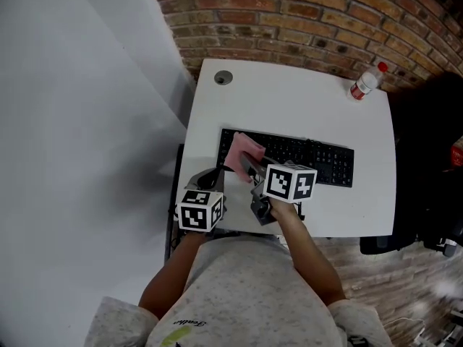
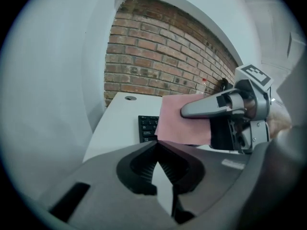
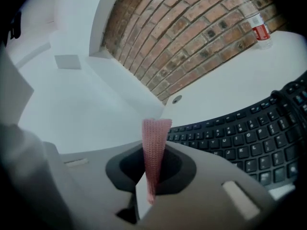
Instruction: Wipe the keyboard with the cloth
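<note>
My right fingers (image 3: 178, 172) pinch the pink cloth (image 1: 244, 147) at the left end of the black keyboard (image 1: 318, 162), whose keys run off to my right, and my left fingers (image 2: 138, 169) are closed on nothing.

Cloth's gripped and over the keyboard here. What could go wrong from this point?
1. The right tool pinches only a narrow fold of the cloth. Dragged across the keys it may pull free, or the tool's hard tips may catch keys on the keyboard.
2. The left tool is shut, empty and off the keyboard, near the front edge of the desk. Nothing steadies the keyboard, so it may slide when wiped.
</note>
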Tool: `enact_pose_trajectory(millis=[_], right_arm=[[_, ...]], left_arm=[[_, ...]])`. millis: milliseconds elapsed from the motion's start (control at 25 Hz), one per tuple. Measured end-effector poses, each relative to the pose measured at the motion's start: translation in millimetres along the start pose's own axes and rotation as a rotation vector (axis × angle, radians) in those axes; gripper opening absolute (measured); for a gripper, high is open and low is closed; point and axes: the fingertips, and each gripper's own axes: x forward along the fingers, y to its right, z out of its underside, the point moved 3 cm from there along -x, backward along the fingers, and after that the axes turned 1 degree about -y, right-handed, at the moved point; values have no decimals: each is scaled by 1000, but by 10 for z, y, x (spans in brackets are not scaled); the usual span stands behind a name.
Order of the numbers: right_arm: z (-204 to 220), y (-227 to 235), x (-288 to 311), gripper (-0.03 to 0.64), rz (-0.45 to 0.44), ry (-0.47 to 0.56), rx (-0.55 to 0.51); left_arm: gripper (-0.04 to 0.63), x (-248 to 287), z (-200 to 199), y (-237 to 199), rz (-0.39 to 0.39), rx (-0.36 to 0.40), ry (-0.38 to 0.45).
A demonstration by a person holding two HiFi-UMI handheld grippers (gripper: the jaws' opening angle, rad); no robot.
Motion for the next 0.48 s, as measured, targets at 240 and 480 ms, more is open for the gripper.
enact_pose_trajectory(millis=[240,480], right_arm=[[166,-152,344,20,-12,-32,33],[318,-110,509,20,34,-58,54]], left_arm=[[-8,-83,17,-232,7,8,-8],[-8,-108,20,-349,19,13,-14]])
